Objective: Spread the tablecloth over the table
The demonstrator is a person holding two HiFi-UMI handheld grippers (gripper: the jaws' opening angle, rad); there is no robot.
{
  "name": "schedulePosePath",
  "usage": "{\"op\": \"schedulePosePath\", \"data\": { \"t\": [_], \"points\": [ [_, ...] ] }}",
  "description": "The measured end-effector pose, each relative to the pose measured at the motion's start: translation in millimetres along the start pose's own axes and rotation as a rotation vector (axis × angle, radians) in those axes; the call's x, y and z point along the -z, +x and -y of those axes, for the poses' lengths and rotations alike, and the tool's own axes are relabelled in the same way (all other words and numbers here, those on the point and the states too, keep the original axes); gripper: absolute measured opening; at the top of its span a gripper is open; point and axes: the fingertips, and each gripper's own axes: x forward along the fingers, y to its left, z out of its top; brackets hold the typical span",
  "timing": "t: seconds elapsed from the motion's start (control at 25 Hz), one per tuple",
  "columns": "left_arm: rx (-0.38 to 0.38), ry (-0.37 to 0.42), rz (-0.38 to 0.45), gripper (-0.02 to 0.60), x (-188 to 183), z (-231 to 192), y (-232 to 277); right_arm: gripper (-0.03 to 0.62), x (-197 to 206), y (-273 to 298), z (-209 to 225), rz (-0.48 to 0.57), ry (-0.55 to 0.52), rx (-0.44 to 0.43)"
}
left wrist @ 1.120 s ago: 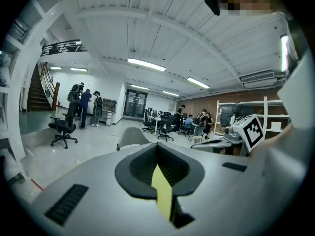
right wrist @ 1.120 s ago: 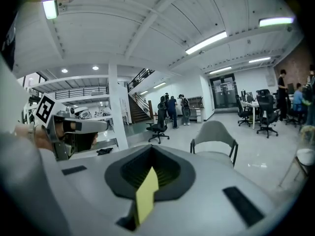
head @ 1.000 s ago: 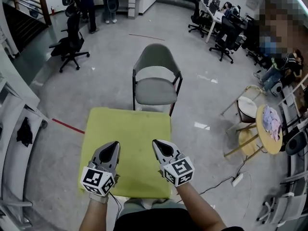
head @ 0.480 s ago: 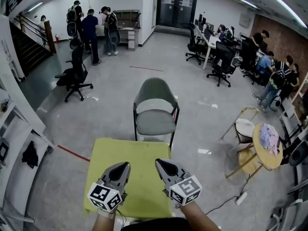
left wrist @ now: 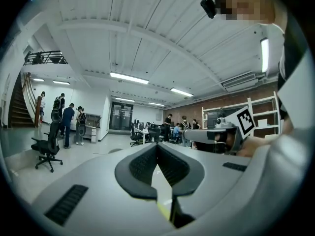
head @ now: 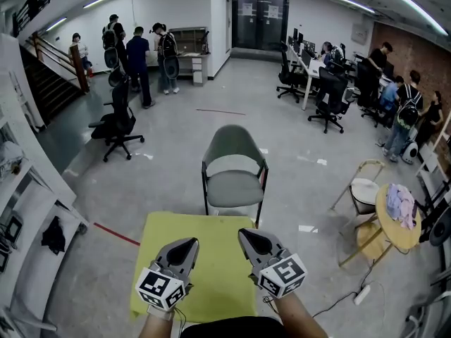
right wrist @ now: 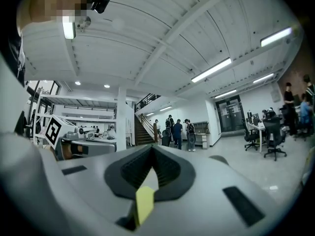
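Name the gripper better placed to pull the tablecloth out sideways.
Right, probably: the right gripper grips the tablecloth near its right edge; the left gripper pinches farther in from its edge.

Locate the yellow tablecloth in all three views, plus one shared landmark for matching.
Head view: tablecloth lower centre, below the grey chair.
Left gripper view: thin yellow sliver pinched in the shut jaws, bottom centre.
Right gripper view: yellow tab pinched in the shut jaws, bottom centre.
Shared landmark: dark double door, top centre; left of centre; far right.
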Motion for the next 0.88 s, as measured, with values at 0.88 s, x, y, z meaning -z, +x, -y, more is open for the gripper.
{"op": "schedulePosePath", "data": {
  "t": [0.88],
  "points": [
    [-0.100, -0.005, 0.007, 0.012, 0, -18, 2, 0.009, 8, 5, 12, -0.028, 0.000, 0.008]
  ]
}}
